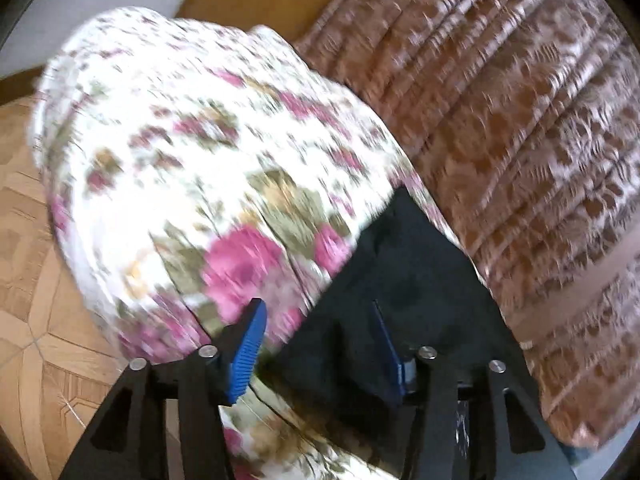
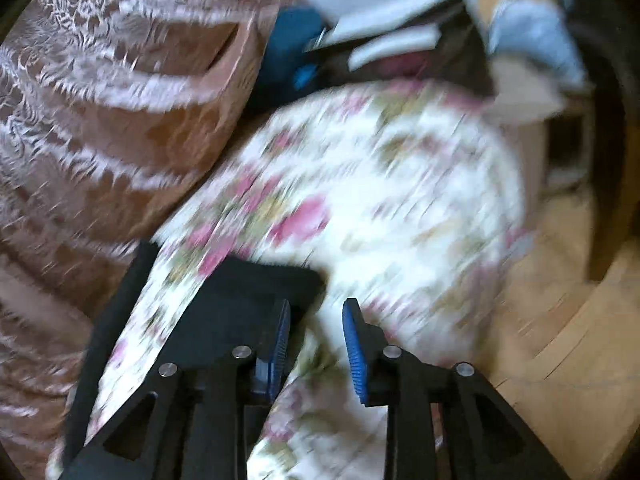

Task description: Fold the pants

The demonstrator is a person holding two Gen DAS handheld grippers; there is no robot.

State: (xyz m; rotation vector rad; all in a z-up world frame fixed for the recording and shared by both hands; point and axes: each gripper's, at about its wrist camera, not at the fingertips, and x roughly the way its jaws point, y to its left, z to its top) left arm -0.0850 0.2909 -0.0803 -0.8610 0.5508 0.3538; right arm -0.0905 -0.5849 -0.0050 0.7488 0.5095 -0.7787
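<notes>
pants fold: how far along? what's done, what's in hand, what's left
Done: unclear. The black pants lie on the floral bedcover, and the blur hides any finished fold. In hand: nothing gripped. The left gripper and right gripper are both open, low over the fabric edges. Left: grasp the pants and fold them; a black strip lies apart from the main patch.

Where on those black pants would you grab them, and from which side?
By judgement, grab the black pants at the free corner lying on the floral bedspread, coming from the floor side rather than the brown patterned sofa. The flat cloth offers only edges to pinch. The left gripper already straddles dark fabric, fingers open; the right gripper is open beside another edge.
</notes>
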